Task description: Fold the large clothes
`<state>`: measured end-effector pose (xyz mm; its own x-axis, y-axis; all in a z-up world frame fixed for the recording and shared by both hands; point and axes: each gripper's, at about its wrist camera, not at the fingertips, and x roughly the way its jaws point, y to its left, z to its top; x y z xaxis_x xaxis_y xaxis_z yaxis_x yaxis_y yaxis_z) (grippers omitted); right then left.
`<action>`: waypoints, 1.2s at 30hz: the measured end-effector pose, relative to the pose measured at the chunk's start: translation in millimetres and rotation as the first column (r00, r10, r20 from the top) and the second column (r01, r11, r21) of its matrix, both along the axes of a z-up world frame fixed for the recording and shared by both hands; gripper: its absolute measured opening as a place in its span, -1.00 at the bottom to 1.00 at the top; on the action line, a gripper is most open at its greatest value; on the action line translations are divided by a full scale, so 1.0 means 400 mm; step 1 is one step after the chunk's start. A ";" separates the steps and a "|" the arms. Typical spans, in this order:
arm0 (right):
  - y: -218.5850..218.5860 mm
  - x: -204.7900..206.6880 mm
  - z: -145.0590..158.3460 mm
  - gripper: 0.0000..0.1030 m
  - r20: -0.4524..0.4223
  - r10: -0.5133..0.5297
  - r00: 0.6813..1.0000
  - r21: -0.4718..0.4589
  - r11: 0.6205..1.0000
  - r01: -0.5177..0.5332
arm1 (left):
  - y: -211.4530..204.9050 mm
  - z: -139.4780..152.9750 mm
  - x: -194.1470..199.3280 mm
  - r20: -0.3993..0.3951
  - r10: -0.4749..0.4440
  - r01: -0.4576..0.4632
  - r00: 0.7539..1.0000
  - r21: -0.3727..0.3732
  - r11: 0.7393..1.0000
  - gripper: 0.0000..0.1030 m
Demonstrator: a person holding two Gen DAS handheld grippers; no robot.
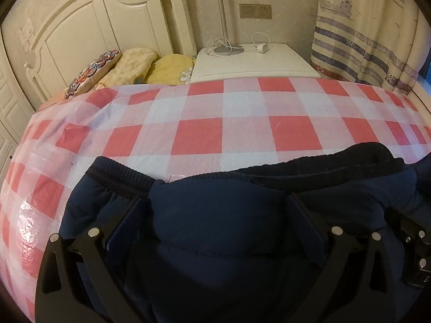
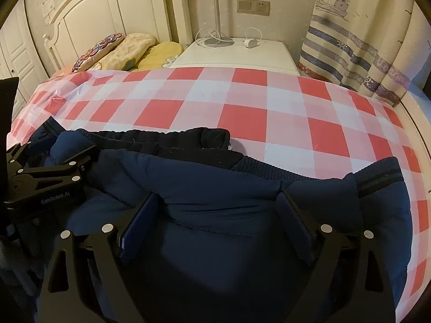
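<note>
A dark navy padded jacket (image 1: pixel 215 215) with a ribbed hem lies on the red-and-white checked bed cover (image 1: pixel 242 129). My left gripper (image 1: pixel 215 204) stands wide open, a thick fold of the jacket bulging between its fingers. My right gripper (image 2: pixel 218 202) is also wide open over a fold of the same jacket (image 2: pixel 215 183). The ribbed hem (image 2: pixel 377 177) runs to the right in the right wrist view. The left gripper's body shows at the left edge of the right wrist view (image 2: pixel 43 180). The two grippers sit side by side, close together.
A white bedside table (image 1: pixel 253 62) with a lamp base and charger cable stands behind the bed. Pillows (image 1: pixel 126 67) lie against the white headboard (image 1: pixel 80 27) at the left. A striped curtain (image 1: pixel 371 35) hangs at the right.
</note>
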<state>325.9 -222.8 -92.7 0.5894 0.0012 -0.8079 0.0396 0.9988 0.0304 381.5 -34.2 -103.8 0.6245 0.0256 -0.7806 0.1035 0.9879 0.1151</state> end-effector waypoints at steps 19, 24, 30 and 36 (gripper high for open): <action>-0.092 -0.055 0.153 0.73 0.109 -0.140 0.984 -0.013 0.990 0.142 | 0.000 -0.002 -0.007 0.023 0.002 -0.001 1.000 -0.003 1.000 0.96; -0.239 -0.040 0.002 0.79 -0.040 -0.209 0.977 0.068 0.975 0.211 | 0.011 -0.002 0.001 0.012 0.000 0.001 1.000 -0.037 0.999 0.96; -0.261 -0.042 -0.007 0.86 -0.019 -0.216 0.976 0.140 0.966 0.216 | 0.014 -0.002 0.003 0.007 0.001 -0.001 1.000 -0.045 0.999 0.96; -0.249 -0.047 -0.009 0.85 -0.009 -0.215 0.977 0.116 0.970 0.215 | 0.034 0.044 -0.011 0.002 0.019 -0.019 1.000 -0.049 0.999 0.96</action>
